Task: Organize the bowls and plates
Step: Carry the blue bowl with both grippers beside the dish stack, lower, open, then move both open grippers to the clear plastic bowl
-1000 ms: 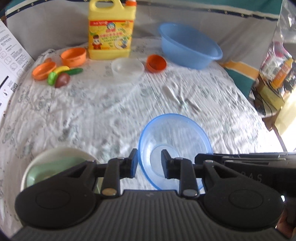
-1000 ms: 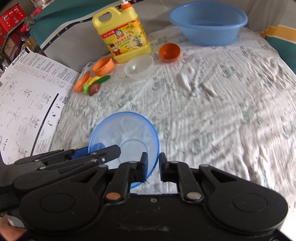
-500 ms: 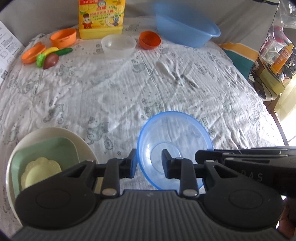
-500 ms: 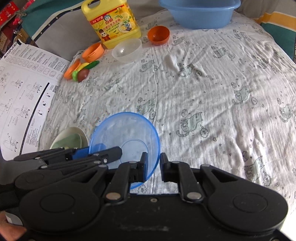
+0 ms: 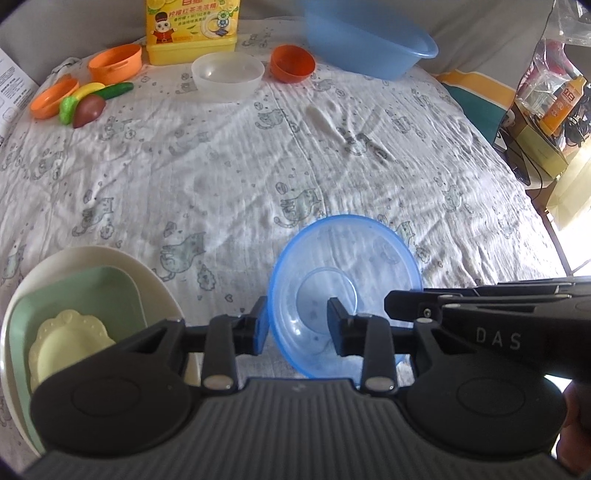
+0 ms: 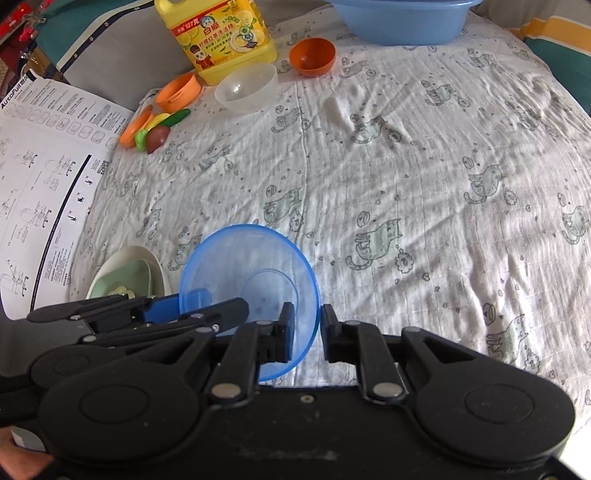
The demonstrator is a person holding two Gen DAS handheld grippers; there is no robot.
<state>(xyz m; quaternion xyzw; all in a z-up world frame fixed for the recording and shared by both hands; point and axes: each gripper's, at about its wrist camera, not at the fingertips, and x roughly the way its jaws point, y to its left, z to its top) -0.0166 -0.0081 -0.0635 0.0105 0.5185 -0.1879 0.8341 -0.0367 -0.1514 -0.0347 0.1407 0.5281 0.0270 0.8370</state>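
Note:
A clear blue bowl hangs low over the cat-print cloth between both grippers. My left gripper straddles the bowl's left rim. Its jaws are opening: one pad stands outside the rim, the other inside, apart from the wall. My right gripper is shut on the bowl's right rim; its fingers reach in from the right. To the bowl's left is a stack: a cream plate, a green square dish and a small yellow scalloped plate.
At the back stand a clear bowl, an orange bowl, a blue basin and a yellow detergent jug. An orange pot and toy vegetables lie back left. A printed sheet covers the left edge.
Both grippers have sunk toward the cloth with the blue bowl. The plate stack has come into fuller view at lower left. The left jaws stand a little wider.

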